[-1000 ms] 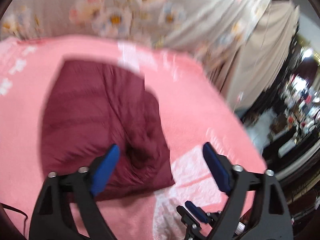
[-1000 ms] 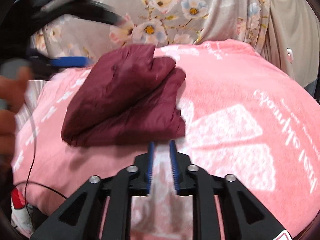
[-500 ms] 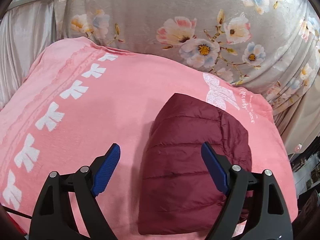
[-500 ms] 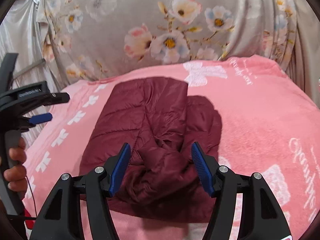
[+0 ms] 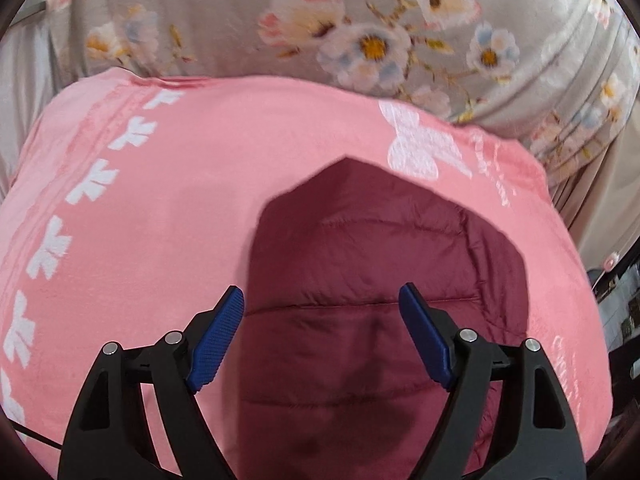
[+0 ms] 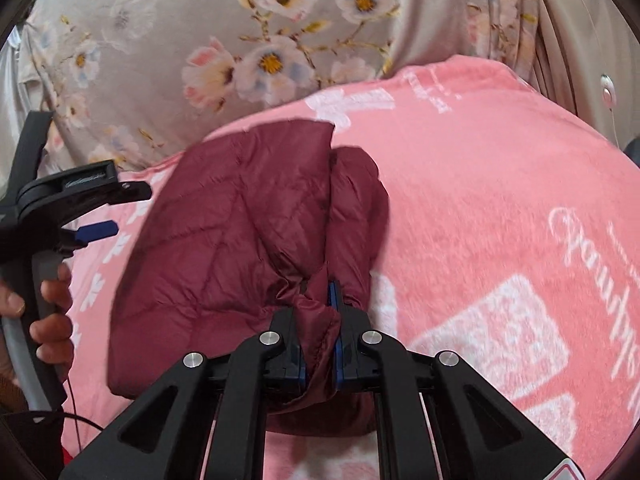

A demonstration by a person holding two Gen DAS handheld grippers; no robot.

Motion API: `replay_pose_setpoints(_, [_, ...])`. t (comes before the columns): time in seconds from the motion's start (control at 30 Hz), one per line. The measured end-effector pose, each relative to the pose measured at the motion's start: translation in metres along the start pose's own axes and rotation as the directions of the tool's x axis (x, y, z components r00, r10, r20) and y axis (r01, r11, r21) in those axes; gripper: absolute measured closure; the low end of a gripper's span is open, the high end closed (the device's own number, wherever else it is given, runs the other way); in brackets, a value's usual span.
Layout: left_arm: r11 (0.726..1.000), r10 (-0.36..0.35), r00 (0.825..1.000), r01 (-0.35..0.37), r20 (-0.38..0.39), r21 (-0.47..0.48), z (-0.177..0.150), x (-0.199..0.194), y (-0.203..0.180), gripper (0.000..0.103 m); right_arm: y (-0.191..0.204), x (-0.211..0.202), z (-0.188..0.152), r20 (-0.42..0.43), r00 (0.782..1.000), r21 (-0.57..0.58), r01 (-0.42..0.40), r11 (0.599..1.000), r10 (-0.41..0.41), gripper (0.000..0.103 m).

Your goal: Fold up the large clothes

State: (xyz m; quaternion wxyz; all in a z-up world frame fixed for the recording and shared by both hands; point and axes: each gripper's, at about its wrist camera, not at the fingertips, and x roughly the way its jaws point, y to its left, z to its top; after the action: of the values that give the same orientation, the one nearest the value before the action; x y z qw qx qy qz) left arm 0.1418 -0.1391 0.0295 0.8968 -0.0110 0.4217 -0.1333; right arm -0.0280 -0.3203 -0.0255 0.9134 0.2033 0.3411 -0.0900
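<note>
A: Where was the maroon quilted jacket [image 6: 240,248]?

B: It lay folded into a thick bundle on the pink blanket [image 6: 500,200], which had white bows and white lettering printed on it. Behind the blanket hung a grey floral curtain [image 6: 200,40].

A: What was the right claw [image 6: 319,344] doing?

B: It was pressed together on a bunched fold at the near edge of the jacket. The maroon fabric was squeezed between the blue pads and spilled out on both sides of them.

A: And the left claw [image 5: 320,336]?

B: Spread wide. Its two blue pads [image 5: 216,340] stood well apart above the near part of the jacket [image 5: 380,300], with nothing between them. I could not tell whether they touched the fabric.

A: Could you see the left one from the other camera?

B: Yes, at the left edge of the right wrist view, a hand [image 6: 48,312] gripped its handle beside the jacket, over the blanket's edge.

A: How did the jacket look from the left side?

B: Its far edge came to a blunt point toward the curtain, just beside a large white bow [image 5: 424,148] on the blanket.
</note>
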Motion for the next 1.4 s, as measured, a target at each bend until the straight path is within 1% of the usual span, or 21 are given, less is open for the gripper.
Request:
replay_pose_setpoints(0.07, [0.999,0.036,0.999,-0.035,-0.030,0.036,-0.007,0.024,-0.013,0.026,-0.002,0.005,-0.006,-0.010,0.999,-0.015,0.031,0.999,-0.031,0.095])
replay_pose_setpoints(0.13, [0.998,0.047,0.998,-0.045,-0.035,0.044,-0.012,0.034,-0.018,0.026,-0.003,0.011,-0.011,-0.025,0.998,-0.028,0.055,0.998,-0.055,0.095])
replay_pose_setpoints(0.27, [0.994,0.082,0.997,-0.081,-0.011,0.069,-0.020,0.044,-0.027,0.022,-0.005,0.023,-0.019,-0.053,0.995,-0.053,0.079,0.995,-0.082,0.095])
replay_pose_setpoints(0.33, [0.992,0.095,0.995,-0.095,0.004,0.085,-0.026,0.051,-0.030,0.016,-0.006,0.028,-0.024,-0.064,0.994,-0.065,0.088,0.994,-0.092,0.095])
replay_pose_setpoints(0.4, [0.989,0.110,0.994,-0.112,0.029,0.095,-0.033,0.057,-0.032,0.014,-0.004,0.032,-0.027,-0.066,0.992,-0.087,0.104,0.991,-0.110,0.095])
replay_pose_setpoints(0.53, [0.984,0.132,0.989,-0.140,0.071,0.113,-0.041,0.064,-0.036,0.012,0.001,0.039,-0.031,-0.069,0.987,-0.121,0.137,0.983,-0.146,0.095])
replay_pose_setpoints(0.77, [0.977,0.161,0.981,-0.174,0.107,0.121,-0.046,0.073,-0.041,0.010,0.000,0.044,-0.032,-0.076,0.984,-0.133,0.148,0.980,-0.159,0.095])
replay_pose_setpoints(1.1, [0.970,0.184,0.976,-0.200,0.119,0.136,-0.049,0.078,-0.046,0.009,0.007,0.048,-0.036,-0.072,0.980,-0.146,0.173,0.974,-0.185,0.095])
replay_pose_setpoints(1.27, [0.970,0.186,0.976,-0.201,0.118,0.138,-0.048,0.077,-0.046,0.009,0.005,0.048,-0.036,-0.073,0.981,-0.140,0.166,0.976,-0.177,0.095])
replay_pose_setpoints(1.33, [0.971,0.181,0.977,-0.196,0.109,0.140,-0.047,0.076,-0.045,0.009,0.007,0.046,-0.035,-0.076,0.983,-0.128,0.158,0.979,-0.169,0.094])
replay_pose_setpoints(1.4, [0.976,0.158,0.985,-0.166,0.069,0.141,-0.043,0.072,-0.040,0.009,0.005,0.035,-0.028,-0.088,0.982,-0.105,0.156,0.982,-0.166,0.092])
